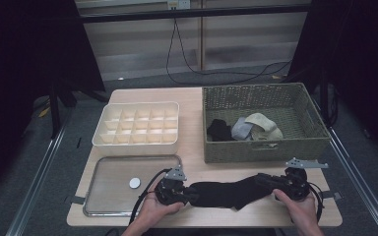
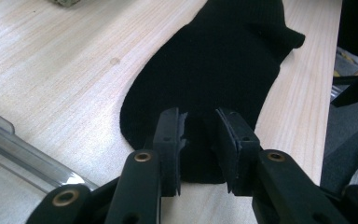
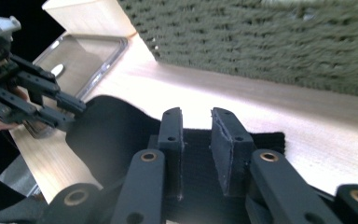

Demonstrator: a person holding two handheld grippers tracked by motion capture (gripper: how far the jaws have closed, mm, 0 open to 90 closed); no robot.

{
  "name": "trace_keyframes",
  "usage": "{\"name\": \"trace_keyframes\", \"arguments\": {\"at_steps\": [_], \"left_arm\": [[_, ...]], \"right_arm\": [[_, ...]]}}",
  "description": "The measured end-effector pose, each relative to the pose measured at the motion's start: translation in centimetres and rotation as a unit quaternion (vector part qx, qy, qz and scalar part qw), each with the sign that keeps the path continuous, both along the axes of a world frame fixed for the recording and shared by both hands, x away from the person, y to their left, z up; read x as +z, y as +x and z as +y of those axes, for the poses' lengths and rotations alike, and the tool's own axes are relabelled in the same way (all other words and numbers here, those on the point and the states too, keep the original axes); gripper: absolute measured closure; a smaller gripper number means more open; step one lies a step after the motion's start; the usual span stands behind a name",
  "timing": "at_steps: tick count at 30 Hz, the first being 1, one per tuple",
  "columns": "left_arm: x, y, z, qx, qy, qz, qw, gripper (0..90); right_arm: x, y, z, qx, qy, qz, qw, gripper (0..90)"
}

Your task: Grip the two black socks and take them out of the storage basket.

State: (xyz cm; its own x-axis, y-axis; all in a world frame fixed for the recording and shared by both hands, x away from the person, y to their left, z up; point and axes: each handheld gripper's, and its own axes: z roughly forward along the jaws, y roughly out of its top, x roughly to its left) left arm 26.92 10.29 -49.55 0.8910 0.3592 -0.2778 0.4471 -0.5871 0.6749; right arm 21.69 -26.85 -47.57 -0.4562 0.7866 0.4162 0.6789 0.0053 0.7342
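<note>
Along the lower edge of the high view, a black sock (image 1: pixel 226 192) lay stretched flat across the bare wood of the table (image 1: pixel 192 142), between my two tools, because I wanted it smoothed out lengthwise before doing anything else with it. My left gripper (image 1: pixel 184 194) sat at the sock's left end, and in the left gripper view its jaws stood a little apart with the toe end (image 2: pixel 200 154) lying between them, the pads not pressing the cloth. My right gripper (image 1: pixel 270 183) was at the opposite end, low right of the high view; in the right gripper view its jaws also stood slightly parted over the cuff (image 3: pixel 261 140), released rather than pinching. Upper right of the high view, the woven basket (image 1: pixel 216 98) held the remaining socks (image 1: pixel 248 128), close by for the next pick. Left of it, the divided organizer box (image 1: pixel 138 105) waited, I judged, as the destination, with the metal tray (image 1: pixel 108 162) just below it.
</note>
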Motion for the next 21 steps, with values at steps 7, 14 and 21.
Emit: {"name": "trace_keyframes", "arguments": {"at_steps": [7,14,21], "left_arm": [[0.0,0.0,0.1,-0.001,-0.001,-0.001,1.0000,69.2],[-0.1,0.0,0.0,0.001,-0.004,0.001,1.0000,69.0],[-0.3,-0.3,-0.4,-0.003,-0.015,0.007,0.9999,68.9]], "right_arm": [[-1.3,0.0,1.7,0.028,-0.036,0.022,0.9987,73.3],[-2.2,0.0,2.2,0.041,-0.069,0.051,0.9954,70.9],[-2.5,-0.2,1.3,0.032,-0.067,0.050,0.9960,70.0]]}}
